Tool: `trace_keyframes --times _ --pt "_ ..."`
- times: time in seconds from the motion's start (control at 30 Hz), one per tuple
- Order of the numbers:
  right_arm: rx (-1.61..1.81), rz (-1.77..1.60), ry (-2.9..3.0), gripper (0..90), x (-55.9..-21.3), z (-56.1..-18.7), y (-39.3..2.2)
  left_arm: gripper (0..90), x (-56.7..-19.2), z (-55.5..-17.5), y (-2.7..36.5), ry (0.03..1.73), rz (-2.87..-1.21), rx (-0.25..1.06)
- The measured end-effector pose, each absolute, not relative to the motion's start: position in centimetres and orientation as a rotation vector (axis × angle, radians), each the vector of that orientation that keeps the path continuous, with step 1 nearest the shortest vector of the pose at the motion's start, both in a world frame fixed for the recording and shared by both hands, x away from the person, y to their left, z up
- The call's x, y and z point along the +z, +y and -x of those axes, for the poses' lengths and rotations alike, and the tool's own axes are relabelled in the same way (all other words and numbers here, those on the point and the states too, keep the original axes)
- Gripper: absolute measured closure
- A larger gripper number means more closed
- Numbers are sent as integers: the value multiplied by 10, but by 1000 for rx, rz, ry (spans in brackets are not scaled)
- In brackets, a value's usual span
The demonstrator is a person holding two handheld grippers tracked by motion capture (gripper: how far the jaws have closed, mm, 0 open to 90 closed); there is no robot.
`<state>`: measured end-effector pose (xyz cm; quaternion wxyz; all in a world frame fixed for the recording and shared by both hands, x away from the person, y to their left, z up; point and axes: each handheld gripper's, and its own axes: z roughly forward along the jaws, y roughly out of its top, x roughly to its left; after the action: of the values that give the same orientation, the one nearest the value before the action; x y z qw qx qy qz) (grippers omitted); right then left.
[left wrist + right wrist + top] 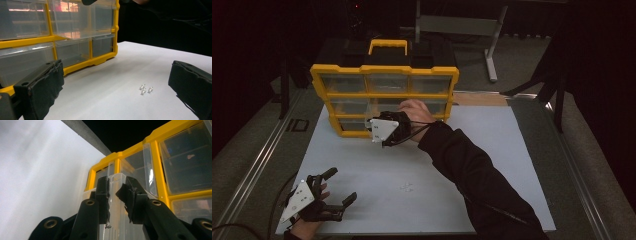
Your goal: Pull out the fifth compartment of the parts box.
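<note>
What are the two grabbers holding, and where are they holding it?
The right gripper has its fingers pinched on the front lip of a clear drawer in the yellow organizer. The left gripper is open and holds nothing.

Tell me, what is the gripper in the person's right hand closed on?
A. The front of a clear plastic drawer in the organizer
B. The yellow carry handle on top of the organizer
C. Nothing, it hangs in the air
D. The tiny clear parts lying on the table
A: in the right gripper view the right gripper has its black jaws pinching the front lip of a clear drawer of the yellow organizer.
</note>
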<state>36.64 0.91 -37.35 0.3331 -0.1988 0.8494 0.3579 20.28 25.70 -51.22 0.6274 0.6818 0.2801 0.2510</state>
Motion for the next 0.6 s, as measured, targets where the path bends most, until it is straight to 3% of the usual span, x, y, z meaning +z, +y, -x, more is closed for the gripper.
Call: trace_keyframes --times 0.6 --pt "976 505 2227 739 -382 -359 9 1 -512 -203 257 640 -1567 576"
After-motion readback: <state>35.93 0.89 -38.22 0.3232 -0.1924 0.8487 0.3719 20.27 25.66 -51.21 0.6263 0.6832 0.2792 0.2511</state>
